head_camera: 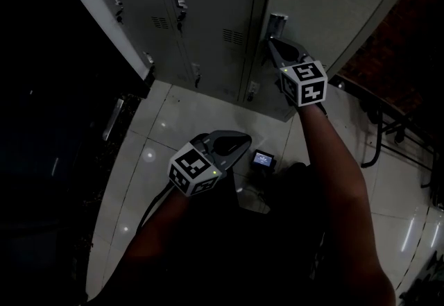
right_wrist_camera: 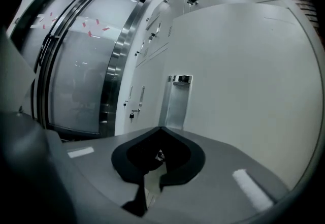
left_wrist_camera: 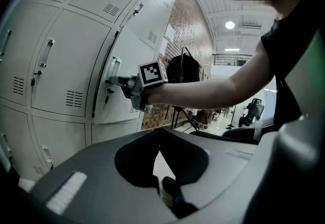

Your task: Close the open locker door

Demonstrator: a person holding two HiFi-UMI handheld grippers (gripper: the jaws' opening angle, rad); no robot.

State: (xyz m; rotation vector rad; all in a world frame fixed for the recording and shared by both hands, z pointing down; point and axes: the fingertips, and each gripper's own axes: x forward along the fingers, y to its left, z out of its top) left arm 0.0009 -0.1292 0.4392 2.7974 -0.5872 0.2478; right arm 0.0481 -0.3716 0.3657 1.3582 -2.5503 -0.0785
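Observation:
The open locker door (head_camera: 326, 13) is pale grey and swung partly out at the upper right of the head view. It carries a metal handle (head_camera: 277, 22). My right gripper (head_camera: 270, 41) is shut with nothing between its jaws, and its tip sits at the door face just below that handle. In the right gripper view the closed tip (right_wrist_camera: 161, 128) points at the handle (right_wrist_camera: 177, 101) on the door (right_wrist_camera: 244, 75). My left gripper (head_camera: 246, 138) hangs lower over the floor, shut and empty, away from the lockers. Its own view shows the closed jaws (left_wrist_camera: 158, 129) and the right gripper (left_wrist_camera: 109, 82) at the door.
Closed lockers (head_camera: 201, 6) fill the wall left of the open door. A small device (head_camera: 263, 159) lies on the tiled floor near my feet. A dark cabinet (head_camera: 111, 117) stands at left, a black stand with cables (head_camera: 378, 131) at right. A glass door (right_wrist_camera: 86, 65) is beyond the lockers.

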